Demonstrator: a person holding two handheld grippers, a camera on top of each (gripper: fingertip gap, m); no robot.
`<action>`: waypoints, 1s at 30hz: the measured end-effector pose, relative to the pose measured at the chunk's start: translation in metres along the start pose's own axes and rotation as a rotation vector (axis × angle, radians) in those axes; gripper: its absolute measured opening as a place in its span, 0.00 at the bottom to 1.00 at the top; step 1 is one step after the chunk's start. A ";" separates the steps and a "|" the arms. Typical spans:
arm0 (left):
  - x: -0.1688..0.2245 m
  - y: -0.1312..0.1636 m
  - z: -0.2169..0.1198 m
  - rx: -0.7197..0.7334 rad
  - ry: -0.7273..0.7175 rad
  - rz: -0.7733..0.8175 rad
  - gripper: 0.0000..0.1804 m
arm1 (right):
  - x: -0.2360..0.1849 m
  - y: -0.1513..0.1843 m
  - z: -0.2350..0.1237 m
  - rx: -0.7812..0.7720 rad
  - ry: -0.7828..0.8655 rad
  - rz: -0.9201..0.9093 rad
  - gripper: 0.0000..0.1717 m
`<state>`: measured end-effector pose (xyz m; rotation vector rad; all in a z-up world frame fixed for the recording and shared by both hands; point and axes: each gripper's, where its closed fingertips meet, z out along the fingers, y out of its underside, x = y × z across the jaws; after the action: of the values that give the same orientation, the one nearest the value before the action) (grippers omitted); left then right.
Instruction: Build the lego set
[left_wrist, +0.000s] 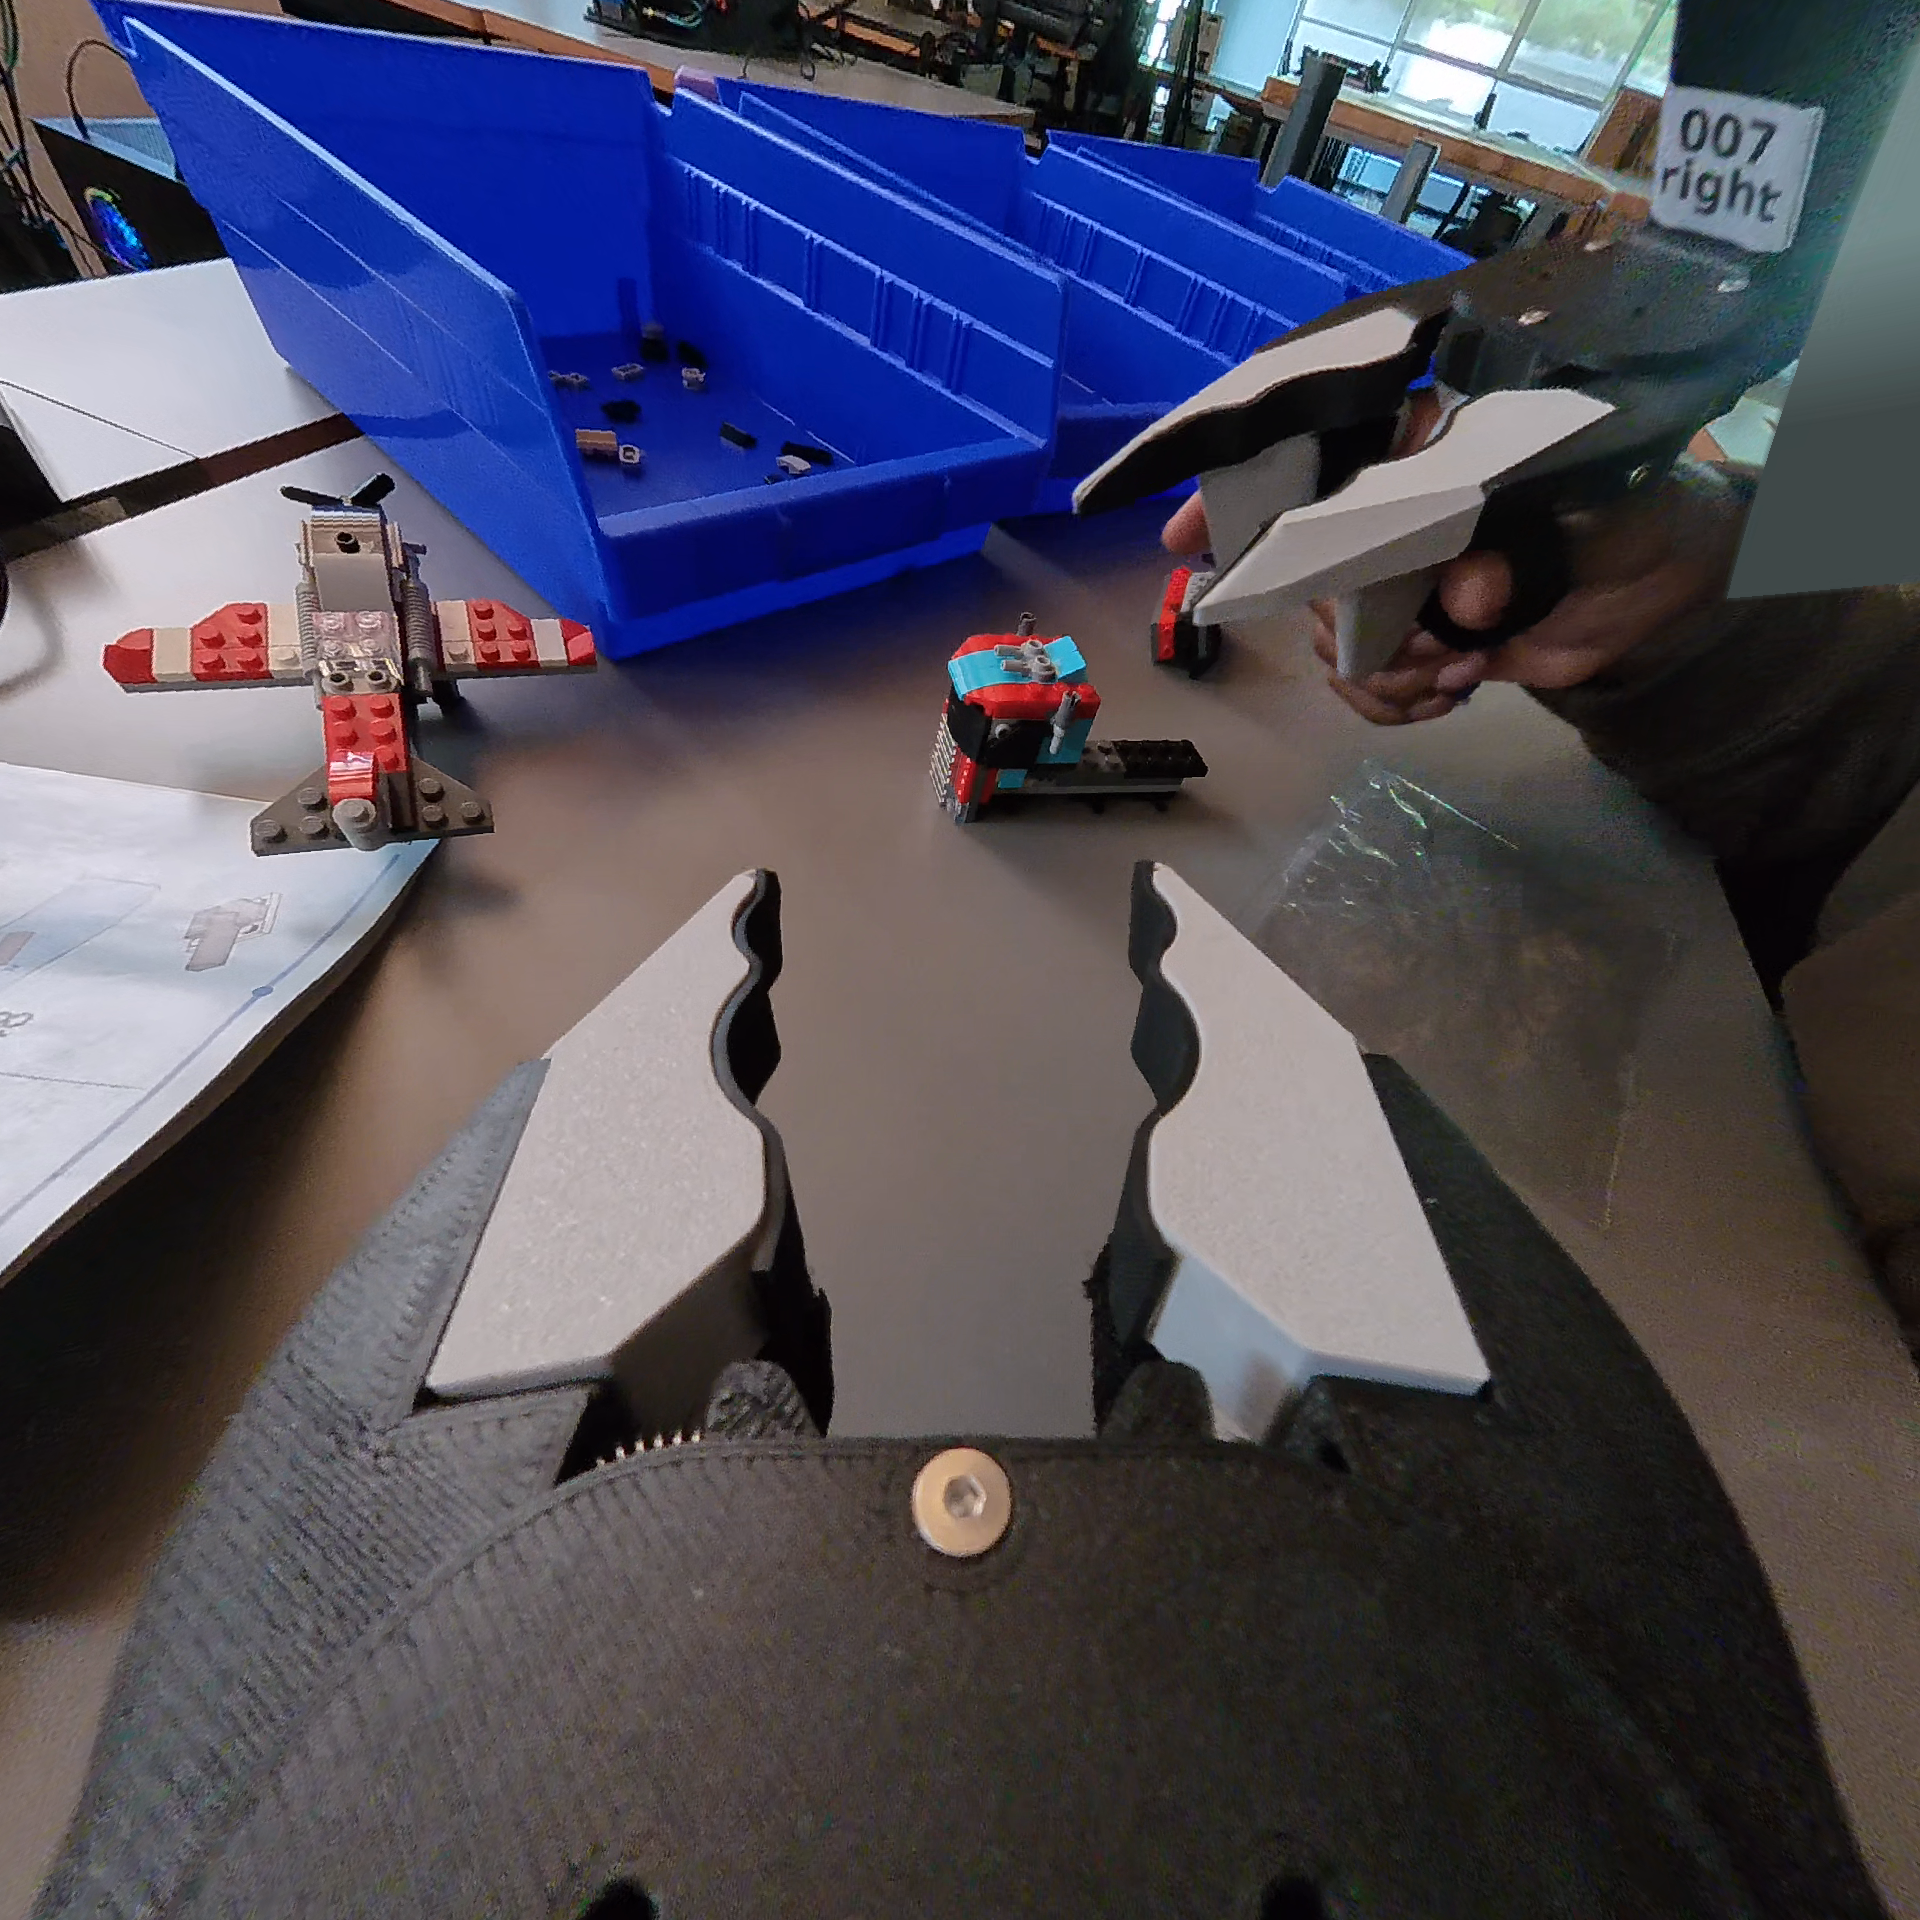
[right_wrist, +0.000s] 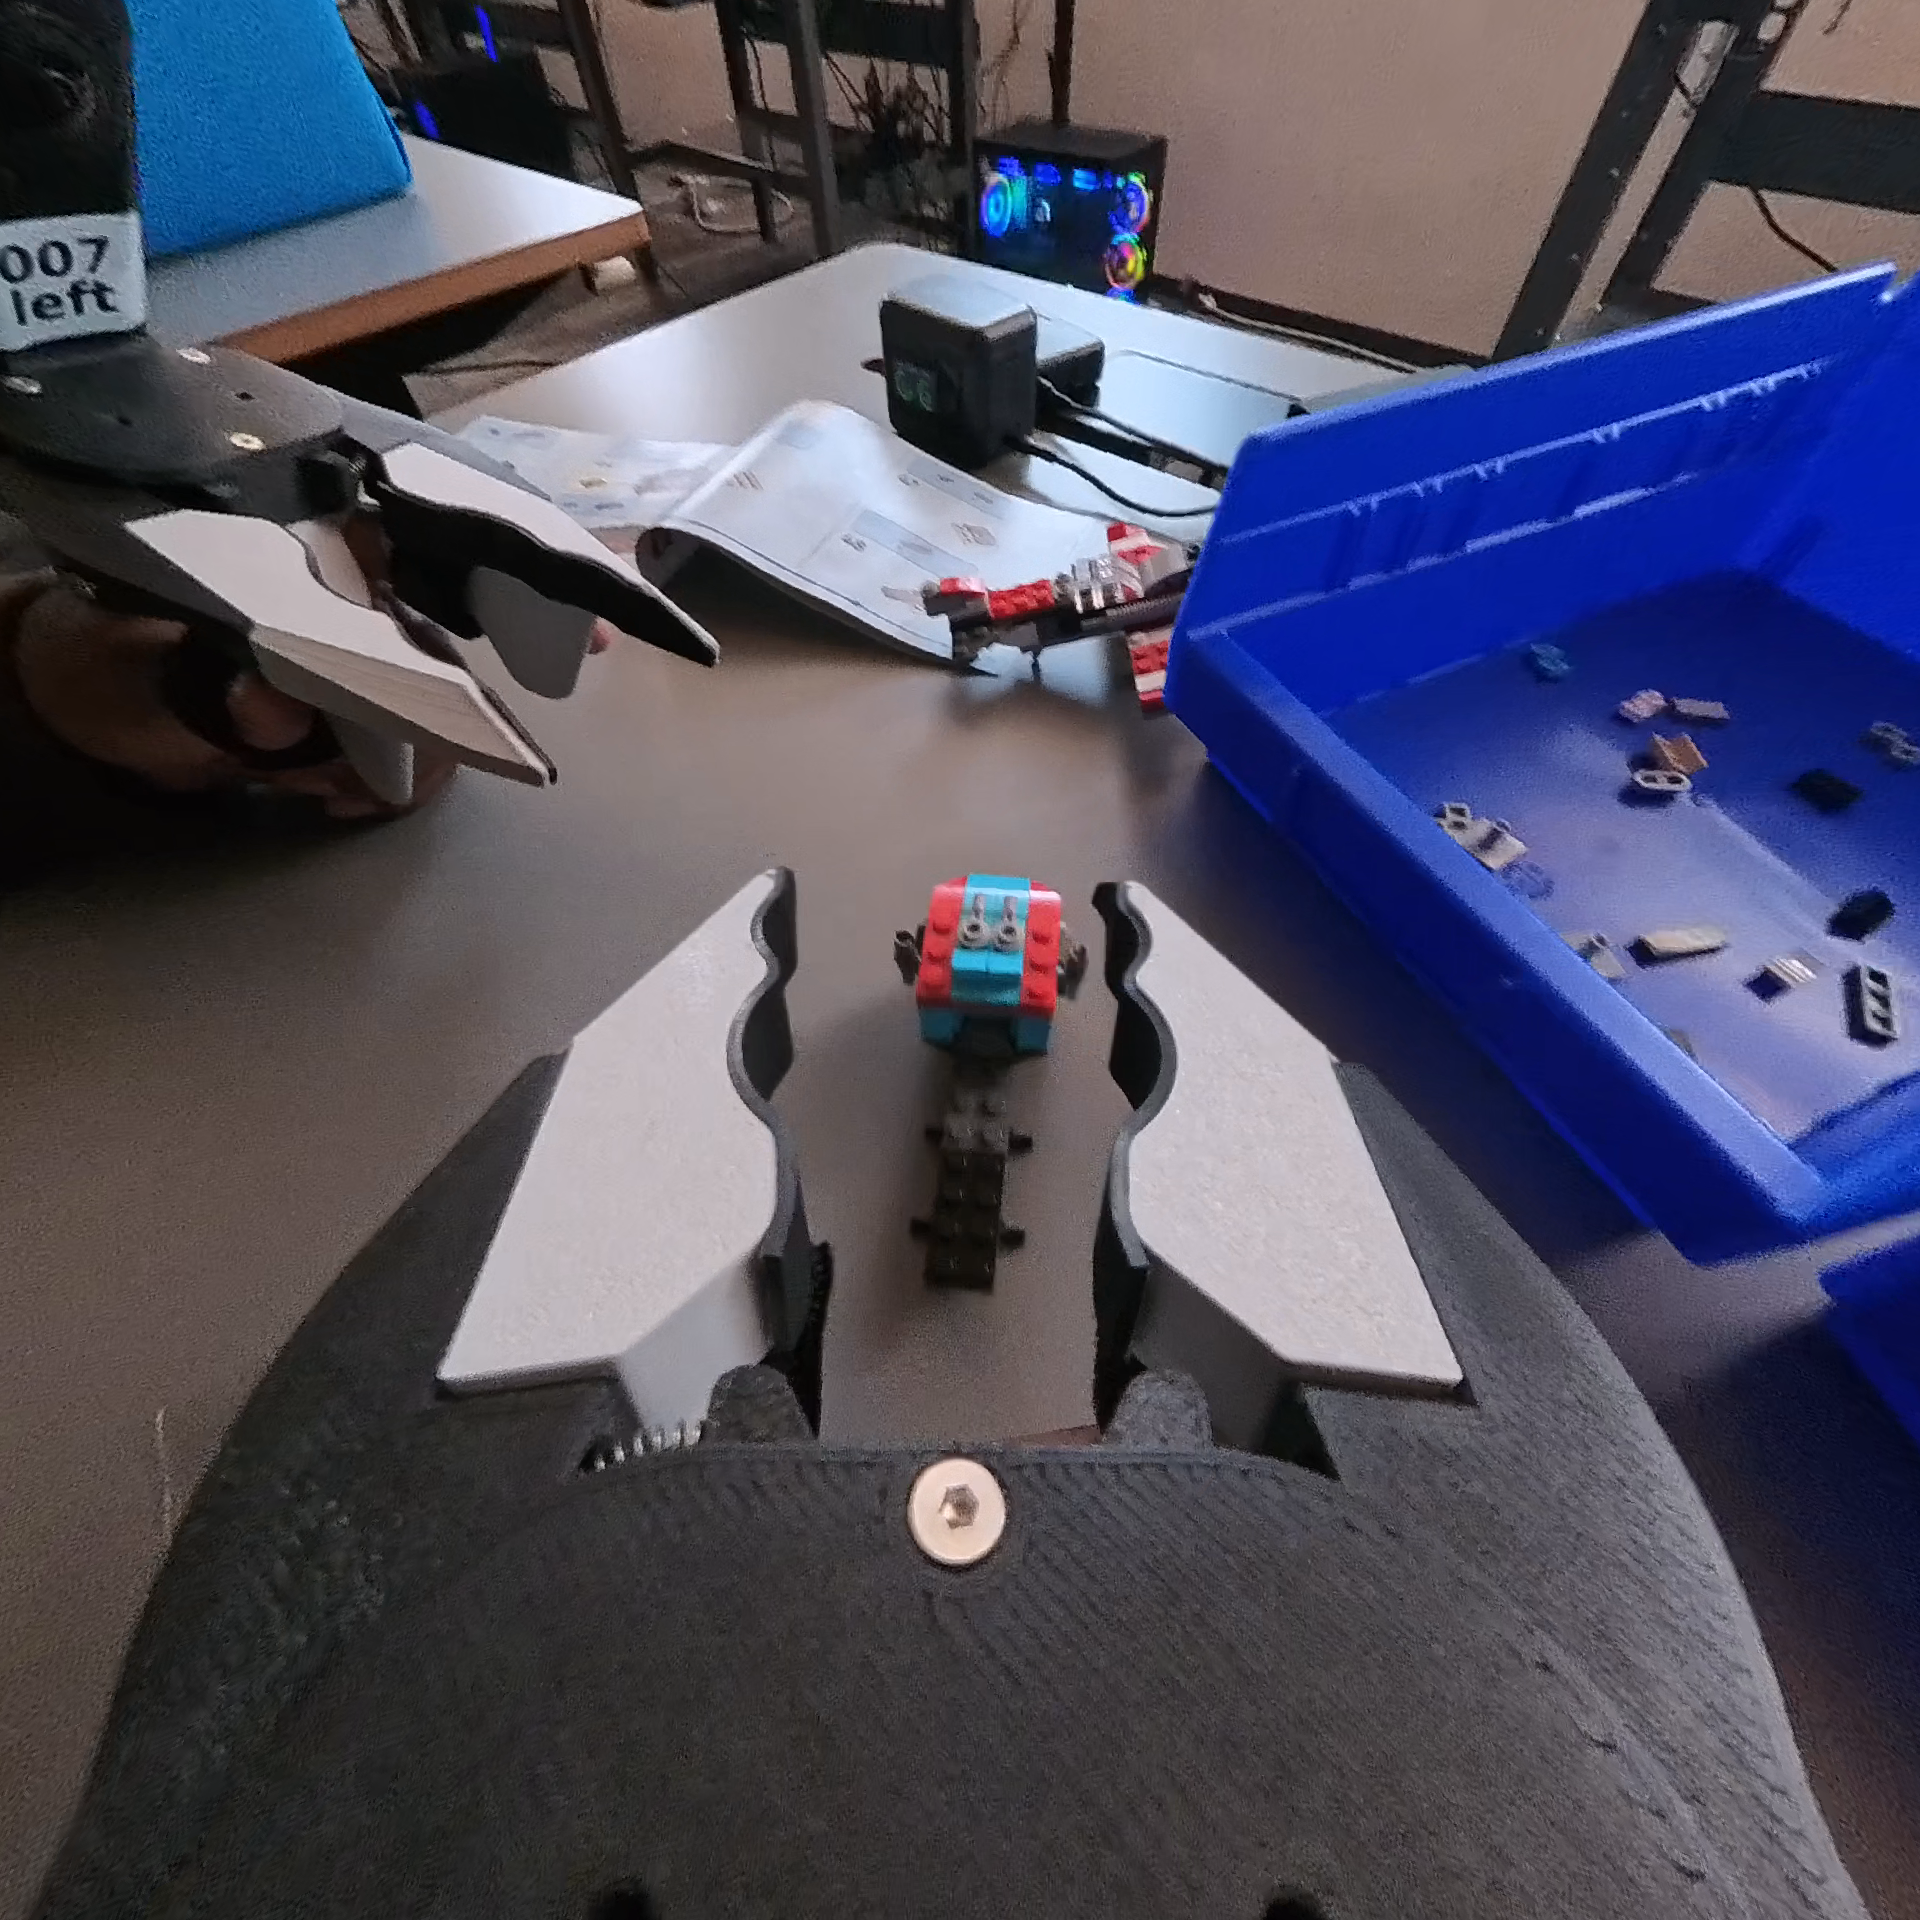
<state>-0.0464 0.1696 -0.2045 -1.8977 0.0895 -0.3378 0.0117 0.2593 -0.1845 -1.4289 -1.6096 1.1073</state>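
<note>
A small brick truck (left_wrist: 1039, 727) with a red and teal cab and a black flat bed stands on the grey table (left_wrist: 727, 831). My left gripper (left_wrist: 954, 883) is open and empty, low over the table a short way in front of the truck. It also shows in the right wrist view (right_wrist: 629, 717), open. My right gripper (right_wrist: 945, 888) is open. The truck (right_wrist: 987, 956) shows between its fingers with a gap on both sides, and no pad touches it. The left wrist view shows the right gripper (left_wrist: 1143, 556) raised above the table behind the truck, open.
A red, white and grey brick plane (left_wrist: 353, 665) lies left on an instruction booklet (left_wrist: 125, 987). Blue bins (left_wrist: 810, 540) stand behind, the nearest holding several loose small pieces (right_wrist: 1662, 769). A small red-black piece (left_wrist: 1184, 623) sits by the right gripper's tip. A clear plastic bag (left_wrist: 1455, 914) lies on the right.
</note>
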 end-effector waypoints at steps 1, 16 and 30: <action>0.000 0.001 0.000 -0.007 0.000 0.001 0.38 | 0.001 0.003 -0.006 -0.013 -0.003 0.000 0.35; 0.054 0.037 0.021 -0.258 0.170 0.050 0.35 | -0.038 0.111 -0.075 -0.376 -0.207 -0.070 0.32; 0.088 0.059 0.040 -0.424 0.216 -0.033 0.31 | -0.049 0.114 -0.056 -0.390 -0.175 -0.194 0.00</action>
<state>0.0545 0.1652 -0.2555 -2.2762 0.2936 -0.5820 0.1135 0.2217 -0.2660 -1.4040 -2.1297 0.8553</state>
